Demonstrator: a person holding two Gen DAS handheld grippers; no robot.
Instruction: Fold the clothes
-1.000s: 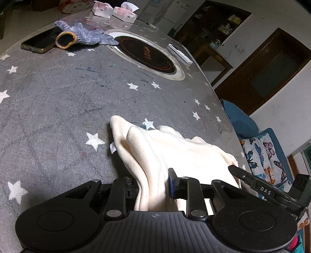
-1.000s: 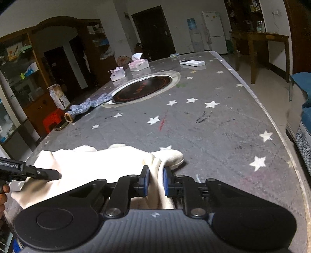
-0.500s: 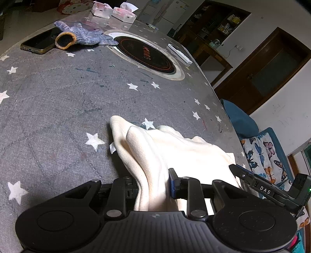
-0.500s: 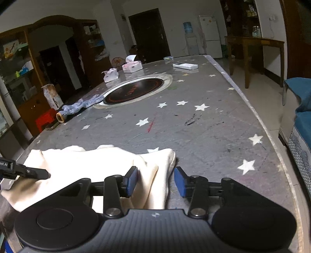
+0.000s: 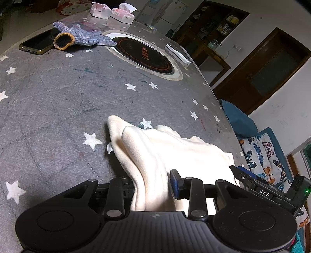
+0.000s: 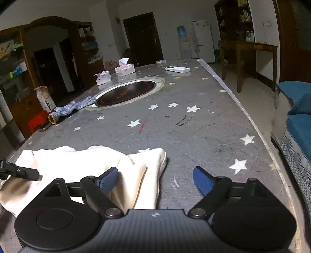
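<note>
Dim room: white walls [image 6: 171, 11], dark doors [image 6: 142, 39], fridge [image 6: 203, 39], wooden side table [image 6: 246, 46].

Ahead of my right gripper [image 6: 155, 180] the counter [image 6: 204, 124] lies bare up to the round inset plate [image 6: 126, 93], so there I can pass freely. To its left the cream cloth [image 6: 81, 165] fills the near edge, and my left gripper [image 5: 151, 186] stands at the far end of it. Beyond the cloth, the grey star surface is open. Farther away lie a knitted glove [image 5: 81, 37], a phone [image 5: 37, 43], two tissue boxes [image 6: 116, 73] and a flat white box [image 6: 177, 69].
</note>
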